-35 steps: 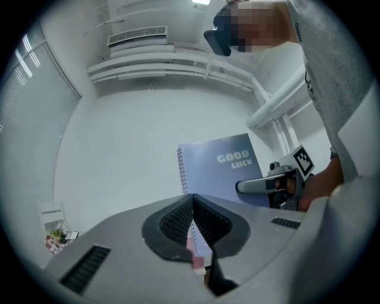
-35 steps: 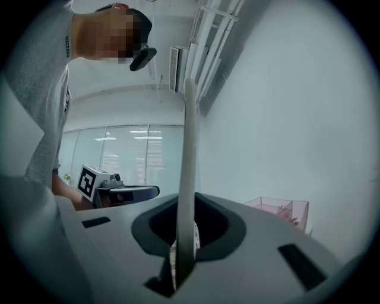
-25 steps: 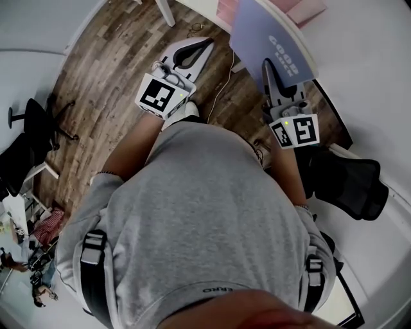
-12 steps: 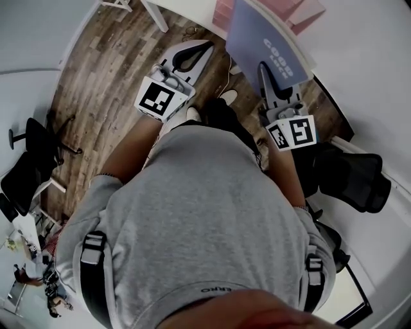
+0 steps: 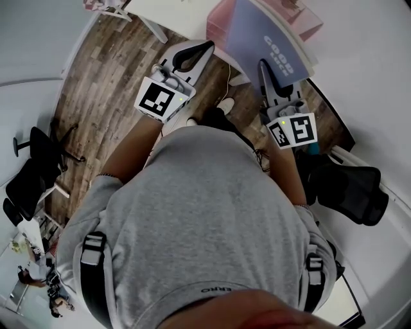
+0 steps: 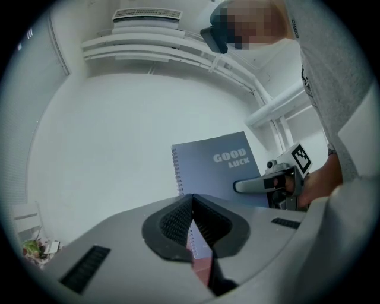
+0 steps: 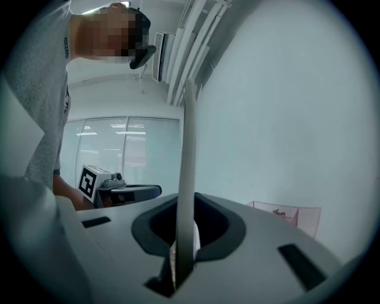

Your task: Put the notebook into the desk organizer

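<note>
Right claw [image 7: 183,240] clamped on notebook [image 7: 189,148] edge, notebook upright between its jaws

A blue-grey notebook [image 5: 273,40] with a wire spiral down one edge and "GOOD LUCK" printed in white on its cover is held off the surface. It is clamped near its lower edge between the closed jaws of the right gripper [image 5: 264,65]. In the right gripper view it is seen edge-on and upright. A pink desk organizer [image 5: 220,23] is set on a white desk [image 5: 170,11]. Its middle is hidden behind the notebook, so contact between the two cannot be judged.
</note>
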{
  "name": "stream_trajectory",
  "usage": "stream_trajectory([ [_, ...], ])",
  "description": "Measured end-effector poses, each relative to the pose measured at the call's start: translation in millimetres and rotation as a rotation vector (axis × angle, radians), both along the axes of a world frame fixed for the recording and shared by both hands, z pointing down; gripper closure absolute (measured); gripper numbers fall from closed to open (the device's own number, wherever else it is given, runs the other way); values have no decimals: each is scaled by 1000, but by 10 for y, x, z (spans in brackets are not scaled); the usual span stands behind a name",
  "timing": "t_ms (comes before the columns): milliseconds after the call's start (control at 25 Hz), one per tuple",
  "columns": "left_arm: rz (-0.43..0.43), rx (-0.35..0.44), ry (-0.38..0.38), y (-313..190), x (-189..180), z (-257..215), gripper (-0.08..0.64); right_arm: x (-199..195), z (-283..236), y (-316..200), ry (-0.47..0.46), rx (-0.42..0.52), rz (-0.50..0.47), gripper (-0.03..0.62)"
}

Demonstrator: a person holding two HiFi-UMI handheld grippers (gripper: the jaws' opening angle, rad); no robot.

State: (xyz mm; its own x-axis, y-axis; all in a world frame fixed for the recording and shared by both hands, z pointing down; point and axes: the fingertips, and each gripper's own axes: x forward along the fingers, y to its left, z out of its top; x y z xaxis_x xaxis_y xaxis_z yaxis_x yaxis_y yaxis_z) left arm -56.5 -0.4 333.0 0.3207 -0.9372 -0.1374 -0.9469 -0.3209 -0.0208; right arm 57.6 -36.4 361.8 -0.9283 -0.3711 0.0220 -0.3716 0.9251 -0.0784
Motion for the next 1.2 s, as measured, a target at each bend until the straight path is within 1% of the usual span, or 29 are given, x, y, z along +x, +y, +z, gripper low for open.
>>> stream_trajectory([
  [240,11,-3,-13,-475,57,-62,539,34,-56,-432,-17,1,4,552],
  [520,13,3,-41,-892,190,-127,540,192,-72,-874,-27,-2,11,552],
  [800,-21,-19,-58,-1189,295,-137,538,342,-134,-1231,-51,2,9,552],
  [920,-16,-2,-59,-1266,315,-152,538,364,-136,-1348,-60,-1,10,552],
  [1200,-8,-8,-63,-1455,217,-150,538,336,-130,-1552,-69,-21,33,552],
])
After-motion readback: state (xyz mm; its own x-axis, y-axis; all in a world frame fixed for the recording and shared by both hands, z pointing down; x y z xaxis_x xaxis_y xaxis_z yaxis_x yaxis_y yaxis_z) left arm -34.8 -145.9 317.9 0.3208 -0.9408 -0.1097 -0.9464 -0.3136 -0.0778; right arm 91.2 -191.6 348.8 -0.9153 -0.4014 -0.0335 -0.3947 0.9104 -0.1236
